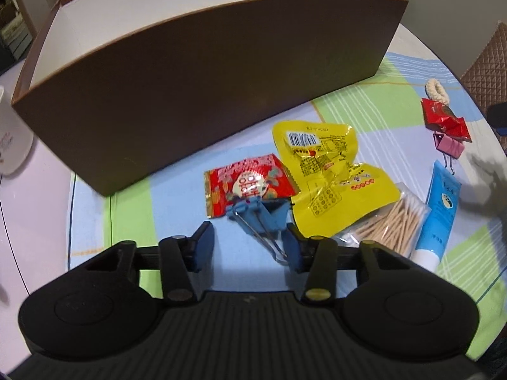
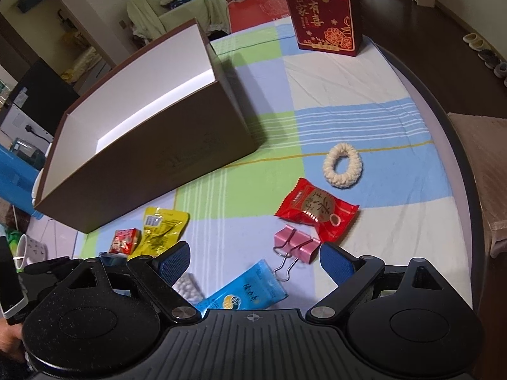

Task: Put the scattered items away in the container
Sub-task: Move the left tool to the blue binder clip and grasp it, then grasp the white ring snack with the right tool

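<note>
The brown box [image 1: 202, 95] with a white inside stands at the back of the checked cloth; the part of its floor that shows in the right wrist view holds nothing. My left gripper [image 1: 248, 247] is open, and the wire handles of a blue binder clip [image 1: 259, 218] lie between its fingers. Beyond the clip lie a red snack packet [image 1: 250, 186], a yellow packet [image 1: 329, 174] and a bag of cotton swabs [image 1: 389, 224]. My right gripper [image 2: 253, 262] is open above a blue tube [image 2: 244, 291] and a pink binder clip [image 2: 296, 243]. A red packet [image 2: 317, 213] and a cream hair tie [image 2: 343, 165] lie further out.
A dark red gift bag [image 2: 323, 9] stands at the far side of the round table. A white mug [image 1: 12, 145] sits left of the box. The table's curved edge [image 2: 459, 158] runs down the right, with a brown cushioned seat [image 2: 484, 174] beyond it.
</note>
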`<state>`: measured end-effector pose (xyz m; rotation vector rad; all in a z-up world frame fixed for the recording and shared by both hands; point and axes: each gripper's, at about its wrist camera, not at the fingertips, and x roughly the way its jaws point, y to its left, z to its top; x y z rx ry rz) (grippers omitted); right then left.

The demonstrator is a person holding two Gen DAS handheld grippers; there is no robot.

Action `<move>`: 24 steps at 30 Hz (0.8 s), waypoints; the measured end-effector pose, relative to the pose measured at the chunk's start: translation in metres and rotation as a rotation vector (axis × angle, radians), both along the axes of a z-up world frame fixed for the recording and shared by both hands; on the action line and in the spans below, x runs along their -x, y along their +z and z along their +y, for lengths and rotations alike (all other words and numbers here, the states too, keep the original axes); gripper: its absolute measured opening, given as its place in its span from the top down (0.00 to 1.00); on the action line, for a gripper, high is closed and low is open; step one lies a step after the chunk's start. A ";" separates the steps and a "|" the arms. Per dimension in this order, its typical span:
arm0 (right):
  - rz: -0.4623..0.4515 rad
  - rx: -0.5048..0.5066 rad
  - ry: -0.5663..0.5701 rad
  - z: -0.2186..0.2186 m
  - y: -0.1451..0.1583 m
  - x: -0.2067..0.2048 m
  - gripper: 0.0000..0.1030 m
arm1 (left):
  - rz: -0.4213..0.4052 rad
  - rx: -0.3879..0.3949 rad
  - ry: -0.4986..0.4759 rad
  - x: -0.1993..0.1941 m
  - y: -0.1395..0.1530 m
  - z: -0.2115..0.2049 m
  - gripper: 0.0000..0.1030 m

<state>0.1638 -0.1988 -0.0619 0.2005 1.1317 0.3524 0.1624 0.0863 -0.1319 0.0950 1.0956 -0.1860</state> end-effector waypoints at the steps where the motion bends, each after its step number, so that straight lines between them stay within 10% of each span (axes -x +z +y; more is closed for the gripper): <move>1: 0.003 0.004 0.000 0.000 -0.001 -0.002 0.11 | -0.003 0.006 -0.003 0.000 0.000 0.001 0.69; 5: 0.010 0.017 0.002 -0.002 -0.006 -0.012 0.11 | 0.016 0.058 -0.004 0.000 0.003 0.011 0.95; 22: -0.016 0.156 0.014 -0.034 -0.031 -0.076 0.12 | -0.009 0.036 -0.040 0.012 0.038 0.022 0.96; 24: -0.030 0.179 0.027 -0.035 -0.036 -0.085 0.35 | -0.009 0.036 -0.038 0.011 0.038 0.022 0.96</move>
